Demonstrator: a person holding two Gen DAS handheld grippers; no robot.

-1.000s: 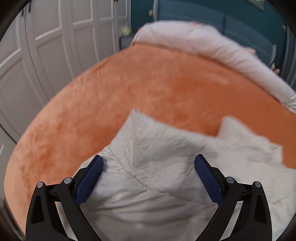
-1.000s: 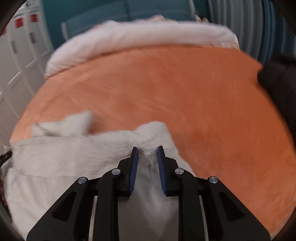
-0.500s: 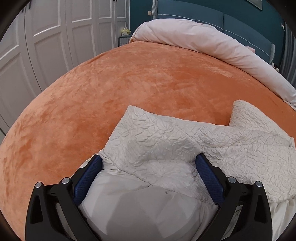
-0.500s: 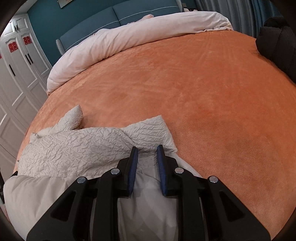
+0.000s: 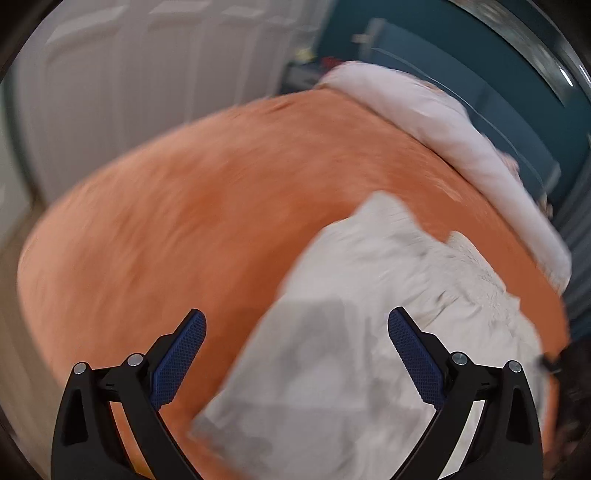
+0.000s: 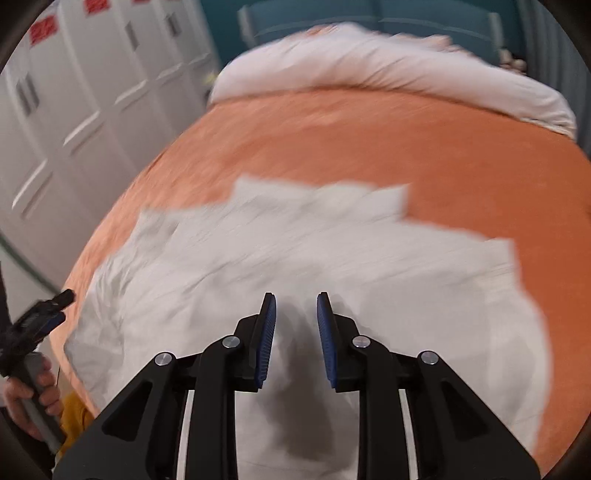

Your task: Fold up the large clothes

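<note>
1. Your left black two-finger gripper with blue textured pads (image 5: 296, 354): jaws spread wide, nothing between the pads. In its own view the nearer left edge of the garment lies below and between the fingers, more under the right finger than the left; the left pad (image 5: 177, 363) stands over bare blanket. No contact with the cloth can be seen.

2. Your right black two-finger gripper with blue pads (image 6: 296, 339): jaws narrow and easing apart, released. The gap shows only cloth lying farther below, with the gripper's shadow on it. The pads do not press on any fold.

3. Pale grey-white crinkled fabric garment (image 6: 295, 258), large: spread flat on the bed, under and ahead of the right gripper, reaching left and right of it. Seen from the left gripper (image 5: 369, 314) it runs from the near edge up and to the right. Both views are blurred; the folds cannot be read exactly.

4. Your left hand (image 6: 26, 387), at the left edge of the right view, beside the bed's near corner, grasping the grey handle of the left gripper.

5. Orange plush blanket (image 6: 406, 140): covers the bed, bears the garment.

6. White rolled duvet (image 6: 369, 62): along the far end of the bed.

7. Teal padded headboard (image 6: 369, 18), behind the duvet.

8. White panelled wardrobe doors (image 6: 92, 92), left of the bed.
</note>
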